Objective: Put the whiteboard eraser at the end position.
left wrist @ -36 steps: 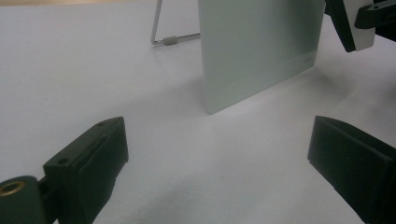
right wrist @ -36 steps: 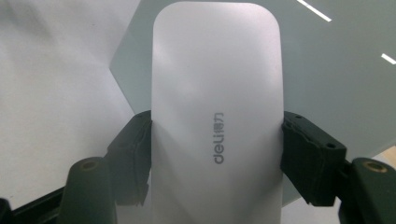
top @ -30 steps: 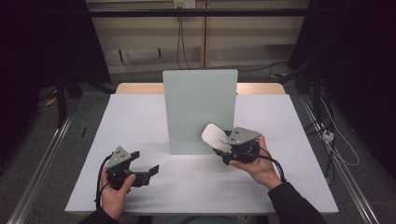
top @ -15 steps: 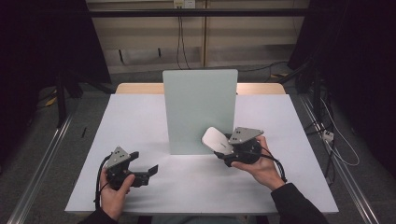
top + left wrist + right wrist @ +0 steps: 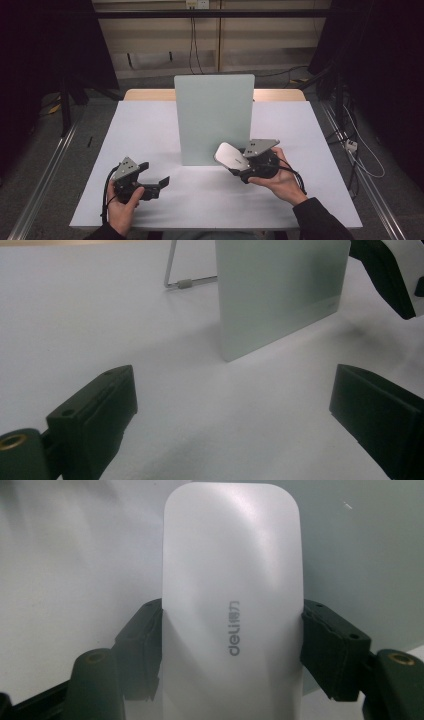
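A white, rounded slab (image 5: 232,595) with grey "deli" lettering sits between the two black pads (image 5: 145,645) of my right gripper (image 5: 232,650), which press on its long sides. In the high view the right gripper (image 5: 239,165) holds this white slab (image 5: 229,153) tilted up above the table, just in front of the lower right corner of the pale green upright board (image 5: 214,117). At the front left, my left gripper (image 5: 155,173) hovers low over the table with its jaws wide apart and nothing between them. The left gripper (image 5: 230,410) faces the green board (image 5: 280,290).
The white table top (image 5: 145,125) has a wooden strip along its far edge. A thin wire stand (image 5: 175,275) props the board from behind. Metal rails run along the floor on both sides, and cables trail on the floor at the right (image 5: 355,150).
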The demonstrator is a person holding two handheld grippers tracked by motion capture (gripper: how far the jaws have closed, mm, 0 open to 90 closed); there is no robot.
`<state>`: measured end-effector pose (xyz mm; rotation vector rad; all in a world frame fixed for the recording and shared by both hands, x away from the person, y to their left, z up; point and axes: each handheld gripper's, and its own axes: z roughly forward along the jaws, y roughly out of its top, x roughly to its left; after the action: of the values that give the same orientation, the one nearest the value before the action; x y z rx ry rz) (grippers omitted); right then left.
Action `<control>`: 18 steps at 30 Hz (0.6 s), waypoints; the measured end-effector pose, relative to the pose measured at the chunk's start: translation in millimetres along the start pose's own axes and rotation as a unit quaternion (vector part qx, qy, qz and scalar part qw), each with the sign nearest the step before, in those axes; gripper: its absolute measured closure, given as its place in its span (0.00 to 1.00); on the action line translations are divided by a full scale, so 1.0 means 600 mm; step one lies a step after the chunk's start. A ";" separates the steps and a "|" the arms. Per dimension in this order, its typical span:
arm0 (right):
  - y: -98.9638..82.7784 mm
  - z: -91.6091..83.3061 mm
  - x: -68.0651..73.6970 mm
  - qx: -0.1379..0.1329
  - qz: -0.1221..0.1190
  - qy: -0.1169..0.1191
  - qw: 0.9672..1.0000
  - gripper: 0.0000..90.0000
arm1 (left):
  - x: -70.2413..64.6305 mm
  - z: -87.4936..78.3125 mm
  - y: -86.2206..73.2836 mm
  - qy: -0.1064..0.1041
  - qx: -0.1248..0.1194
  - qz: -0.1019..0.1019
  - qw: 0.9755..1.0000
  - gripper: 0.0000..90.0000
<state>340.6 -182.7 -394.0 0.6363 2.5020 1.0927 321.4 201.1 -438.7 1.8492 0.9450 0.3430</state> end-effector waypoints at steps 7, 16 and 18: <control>0.001 0.011 0.016 0.016 -0.013 0.031 0.999 0.35 | -0.003 0.001 0.001 0.000 0.000 0.001 1.000 0.05; 0.004 0.029 0.039 0.042 -0.034 0.075 0.996 0.35 | -0.002 0.002 0.001 -0.003 0.003 0.004 1.000 0.05; 0.002 0.036 0.042 0.048 -0.038 0.078 0.995 0.35 | -0.002 0.002 0.001 -0.001 0.001 0.002 1.000 0.05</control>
<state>329.9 -155.7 -410.1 0.4950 2.7032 1.0359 321.9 199.4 -438.5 1.8526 0.9407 0.3416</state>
